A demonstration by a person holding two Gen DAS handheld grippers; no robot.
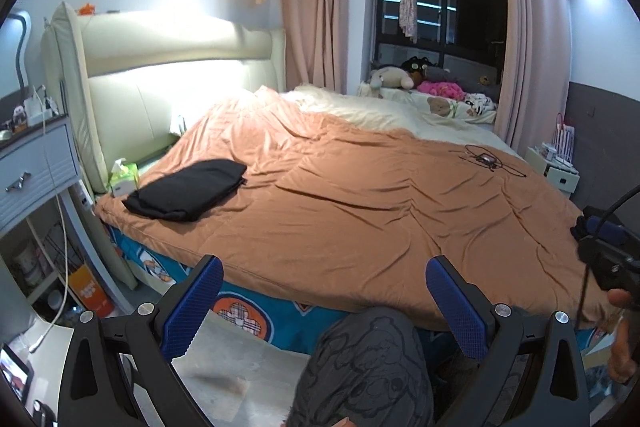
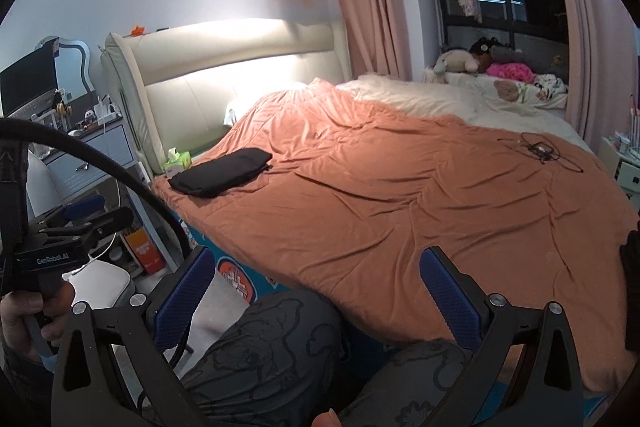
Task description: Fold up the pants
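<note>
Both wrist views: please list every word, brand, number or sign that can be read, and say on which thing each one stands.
"GenRobot.AI": white letters on the black body of the left gripper, seen in the right wrist view.
Orange box under the bedside table: white print, too blurred to read.
Tissue box beside the headboard: print too small to read.
Small screen at the lower left edge: content unreadable.
Nothing else readable.

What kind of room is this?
A bedroom, most likely: a big bed with an orange quilt, a padded headboard, and stuffed toys by the window. Folded black pants lie on the quilt.
</note>
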